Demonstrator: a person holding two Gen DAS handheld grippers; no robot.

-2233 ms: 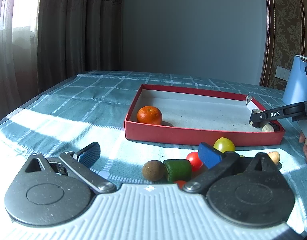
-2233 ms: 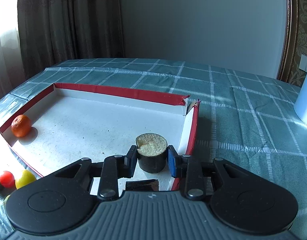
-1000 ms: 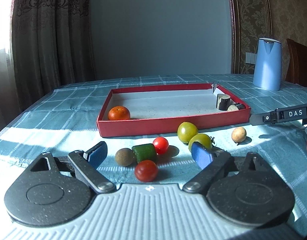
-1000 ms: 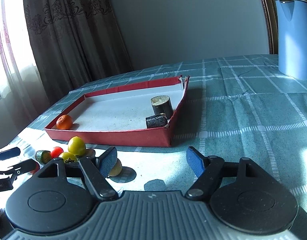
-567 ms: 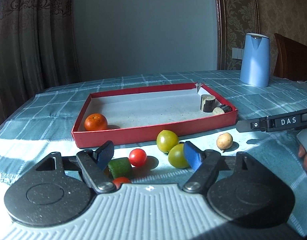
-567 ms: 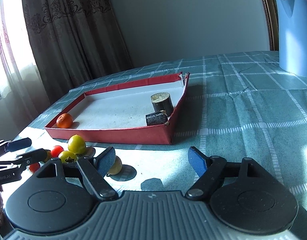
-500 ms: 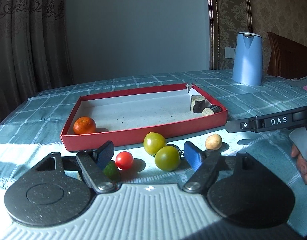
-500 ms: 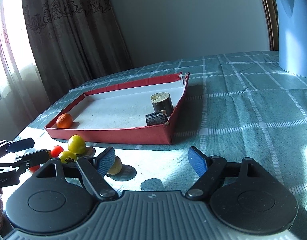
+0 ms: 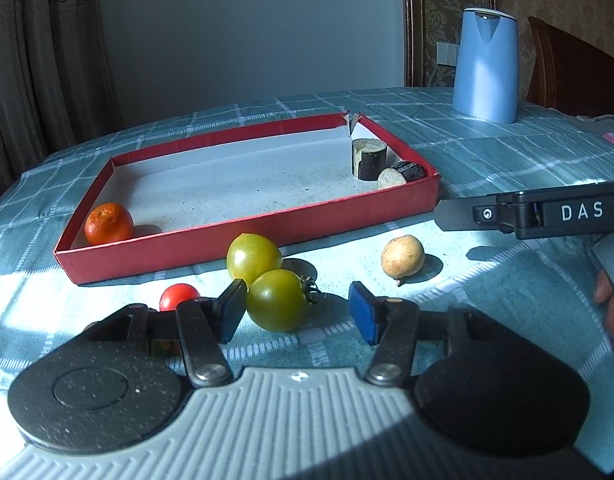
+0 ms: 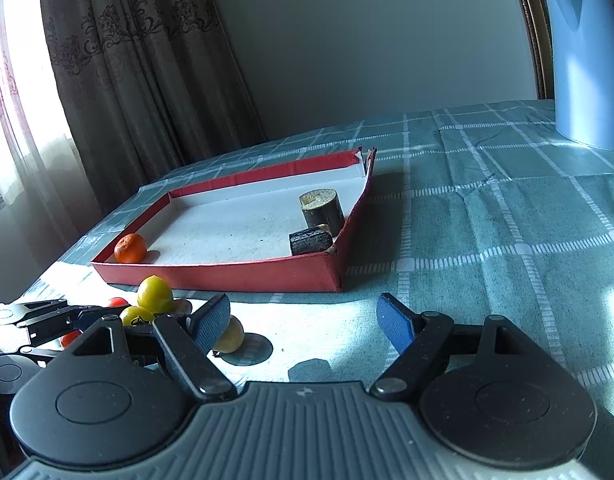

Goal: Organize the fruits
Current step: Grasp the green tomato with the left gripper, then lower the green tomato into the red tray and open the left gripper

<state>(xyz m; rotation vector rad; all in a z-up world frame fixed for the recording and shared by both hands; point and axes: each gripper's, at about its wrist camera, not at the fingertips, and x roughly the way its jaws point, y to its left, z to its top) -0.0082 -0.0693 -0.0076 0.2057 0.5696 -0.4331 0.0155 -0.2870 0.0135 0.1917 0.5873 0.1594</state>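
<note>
On the checked teal tablecloth [image 9: 487, 152]: a shallow red cardboard box with a white floor [image 9: 243, 224] lies at about 12 o'clock from the left gripper; loose fruit sits in front of its near wall
Left gripper [image 9: 297, 312]: jaws closing around a round green tomato with a stalk [image 9: 277, 300]; the left blue pad [image 9: 233, 310] is touching or almost touching the fruit; the right pad stands clearly apart from it; nothing is clamped yet
Green tomato: on the cloth, between the fingers, toward the 9 o'clock side of the gap
Yellow-green tomato [image 9: 253, 258]: at 11 o'clock of the first one, touching it, just before the box wall
Small red cherry tomato [image 9: 179, 296]: at 9 o'clock, partly behind the left finger
Pale beige round fruit [image 9: 402, 257]: at 2 o'clock, well apart from the tomatoes
Box contents: an orange mandarin [image 9: 109, 224] in the near left corner; two dark cut cylinder pieces with pale faces [image 9: 369, 158] in the far right corner, one upright, one on its side
Right gripper [image 10: 303, 322]: jaws wide, nothing between them; in its own view the beige fruit [image 10: 231, 336] lies partly behind its left pad; whether they touch I cannot tell
Blue plastic kettle [image 9: 487, 66]: at 1 o'clock, far across the table
A hand [image 9: 611, 308]: at 3 o'clock, at the edge of the left view, behind the right gripper's black finger
</note>
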